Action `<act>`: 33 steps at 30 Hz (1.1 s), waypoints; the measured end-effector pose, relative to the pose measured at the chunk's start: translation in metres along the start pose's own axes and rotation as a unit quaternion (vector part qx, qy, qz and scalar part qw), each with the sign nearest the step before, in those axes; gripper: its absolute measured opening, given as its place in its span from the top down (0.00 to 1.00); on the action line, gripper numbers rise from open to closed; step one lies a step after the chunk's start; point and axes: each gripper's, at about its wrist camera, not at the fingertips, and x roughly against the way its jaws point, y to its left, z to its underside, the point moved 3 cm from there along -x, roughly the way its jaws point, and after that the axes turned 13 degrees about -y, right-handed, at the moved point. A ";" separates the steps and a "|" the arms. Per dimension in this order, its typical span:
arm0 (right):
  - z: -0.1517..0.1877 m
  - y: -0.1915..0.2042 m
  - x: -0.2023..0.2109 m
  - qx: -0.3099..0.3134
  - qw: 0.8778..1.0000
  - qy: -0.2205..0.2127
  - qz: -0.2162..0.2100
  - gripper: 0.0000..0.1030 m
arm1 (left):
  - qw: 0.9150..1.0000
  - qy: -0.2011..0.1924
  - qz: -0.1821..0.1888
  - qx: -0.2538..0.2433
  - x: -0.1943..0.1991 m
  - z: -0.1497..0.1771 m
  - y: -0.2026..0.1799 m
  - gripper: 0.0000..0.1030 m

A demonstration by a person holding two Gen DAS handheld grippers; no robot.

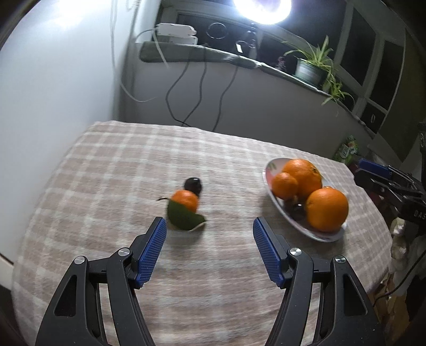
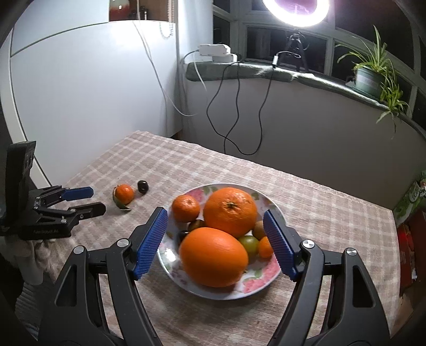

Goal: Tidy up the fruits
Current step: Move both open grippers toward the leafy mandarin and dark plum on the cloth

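Observation:
A small mandarin with a green leaf [image 1: 184,200] lies on the checked tablecloth, with a small dark fruit [image 1: 193,184] just behind it. My left gripper [image 1: 209,226] is open and empty, just short of the mandarin and to its right. A floral plate [image 2: 266,274] holds two large oranges [image 2: 230,211], a mandarin [image 2: 185,208] and several small fruits. My right gripper [image 2: 215,217] is open and empty, its pads on either side of the plate, above it. The plate also shows in the left wrist view [image 1: 269,170]. The left gripper shows in the right wrist view [image 2: 94,199].
The table stands against a white wall, with cables [image 2: 237,111] hanging behind it. A windowsill holds a potted plant [image 2: 372,77] and a ring light [image 2: 295,10]. A green box [image 2: 412,197] stands past the table's right edge.

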 end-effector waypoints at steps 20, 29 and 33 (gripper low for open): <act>-0.024 0.063 -0.040 0.018 0.996 0.034 -0.083 0.25 | 0.999 -0.003 -0.005 0.037 -0.004 0.002 0.039 0.35; -0.036 0.090 -0.088 -0.014 0.987 0.088 -0.133 0.25 | 0.999 0.004 0.010 0.045 -0.018 0.002 0.037 0.36; -0.037 0.096 -0.110 -0.028 0.983 0.111 -0.144 0.27 | 0.999 0.007 0.015 0.044 -0.025 0.000 0.035 0.36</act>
